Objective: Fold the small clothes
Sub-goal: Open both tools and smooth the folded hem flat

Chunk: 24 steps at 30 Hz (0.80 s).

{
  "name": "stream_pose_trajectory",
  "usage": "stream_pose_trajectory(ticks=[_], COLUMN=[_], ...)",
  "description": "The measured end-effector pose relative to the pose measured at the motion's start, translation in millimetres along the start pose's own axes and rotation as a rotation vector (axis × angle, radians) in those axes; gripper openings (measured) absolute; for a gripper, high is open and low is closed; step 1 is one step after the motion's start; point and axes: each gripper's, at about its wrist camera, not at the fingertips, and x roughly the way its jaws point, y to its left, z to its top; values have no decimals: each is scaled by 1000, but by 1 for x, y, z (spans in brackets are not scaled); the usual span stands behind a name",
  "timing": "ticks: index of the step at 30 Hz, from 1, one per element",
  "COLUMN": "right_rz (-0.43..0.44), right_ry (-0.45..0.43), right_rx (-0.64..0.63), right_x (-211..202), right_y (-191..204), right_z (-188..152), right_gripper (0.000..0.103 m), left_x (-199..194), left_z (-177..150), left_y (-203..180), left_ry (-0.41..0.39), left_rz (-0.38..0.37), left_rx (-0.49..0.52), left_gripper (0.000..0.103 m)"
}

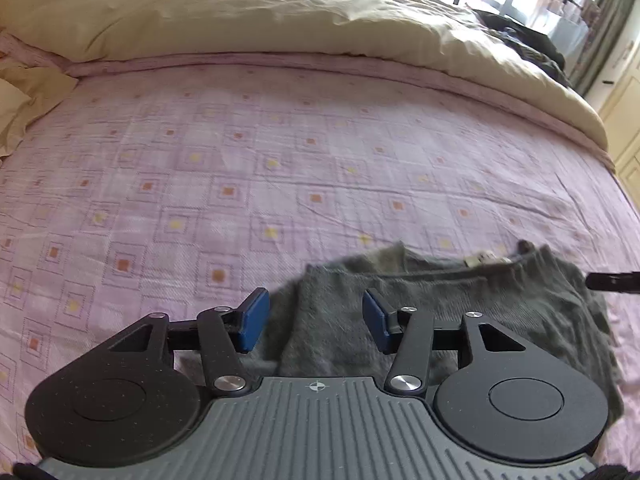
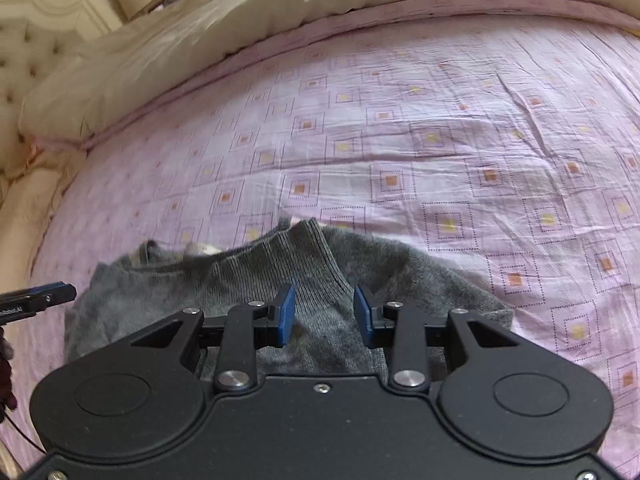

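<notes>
From the left gripper (image 1: 316, 322), whose blue pads stand apart with nothing between them, the pink patterned bedsheet (image 1: 280, 152) lies flat and bare from nine o'clock round to two o'clock. A bulky cream duvet (image 1: 240, 12) banks up across twelve o'clock, walling off the far side. The crumpled grey garment (image 1: 440, 308) fills the near ground from five to three o'clock. The right gripper (image 2: 325, 314), jaws also parted, sits over the garment; open sheet spreads from twelve to four o'clock.

Sweater (image 2: 280, 288) label (image 2: 198, 249) perhaps blurred
</notes>
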Motion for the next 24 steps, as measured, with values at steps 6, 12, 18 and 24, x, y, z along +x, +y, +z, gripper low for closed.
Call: stream_pose_trajectory(ticks=[6,12,18,24], right_rz=[-36,-162,-171,39], right_ry=[38,84,-12,-66], right_rx=[-115,-258,-156,-229], right_x=[25,48,24,-4], right_y=[15,26,19,69], right_z=[4,8,12,-16], right_gripper=[45,4,17,50], left_x=[5,0,-8,-4], left_z=[-24,-33,-39,-56], left_y=[-24,-45,-67,-78], left_ry=[58,49,38,79], left_rz=[-27,-41,-64,-72], left_rx=[47,74,136,165], left_gripper=[51,51,54,54])
